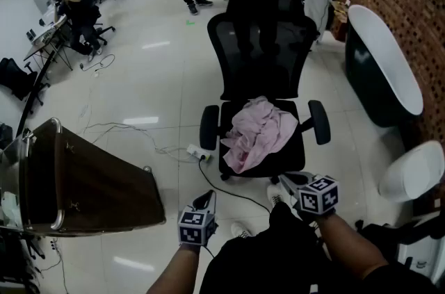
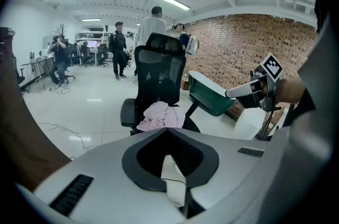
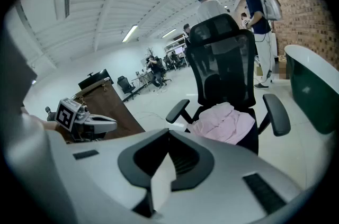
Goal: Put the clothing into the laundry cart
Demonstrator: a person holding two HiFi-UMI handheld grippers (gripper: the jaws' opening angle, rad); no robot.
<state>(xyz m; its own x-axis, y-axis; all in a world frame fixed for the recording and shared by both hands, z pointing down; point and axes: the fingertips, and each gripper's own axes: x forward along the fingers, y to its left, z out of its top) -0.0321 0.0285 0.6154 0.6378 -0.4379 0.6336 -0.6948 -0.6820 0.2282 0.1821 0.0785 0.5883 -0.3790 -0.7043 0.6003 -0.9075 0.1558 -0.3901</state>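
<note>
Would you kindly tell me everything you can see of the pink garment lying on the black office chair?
The pale pink fabric garment looks soft and thin. It is crumpled into a loose heap with many folds, so its type cannot be told. It lies on the seat of the black mesh office chair and covers most of the cushion. Its far edge sits near the base of the backrest, and one corner reaches toward the seat's front edge. Only the chair touches it.
</note>
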